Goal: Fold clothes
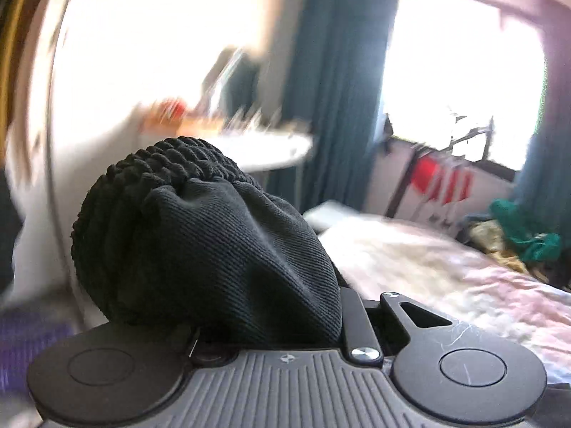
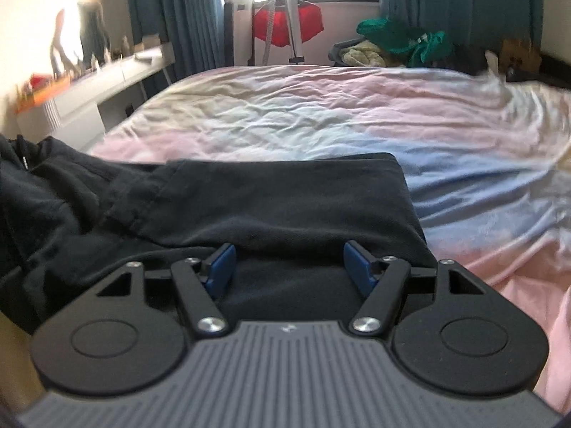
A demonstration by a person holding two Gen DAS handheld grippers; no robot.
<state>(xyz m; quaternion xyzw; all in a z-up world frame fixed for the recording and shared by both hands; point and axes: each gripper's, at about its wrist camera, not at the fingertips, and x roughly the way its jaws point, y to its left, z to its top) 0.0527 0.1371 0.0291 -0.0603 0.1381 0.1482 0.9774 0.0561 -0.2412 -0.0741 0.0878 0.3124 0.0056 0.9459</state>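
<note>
A black garment (image 1: 214, 242) with a ribbed cuff (image 1: 171, 164) bulges up out of my left gripper (image 1: 264, 321). The cloth is bunched between the jaws and covers the fingers, and it is held up off the bed. In the right wrist view the rest of the black garment (image 2: 278, 199) lies crumpled on the bed's near edge, with a flat folded part in the middle. My right gripper (image 2: 289, 267) hovers just over that part. Its blue pads (image 2: 221, 267) stand wide apart with cloth beneath them, not pinched.
The bed (image 2: 321, 114) with a pink and blue sheet stretches ahead. A white desk (image 2: 107, 75) runs along the left wall. A tripod (image 2: 292, 18), a red cloth (image 2: 310, 25) and a pile of green clothes (image 2: 399, 39) stand by the curtained window.
</note>
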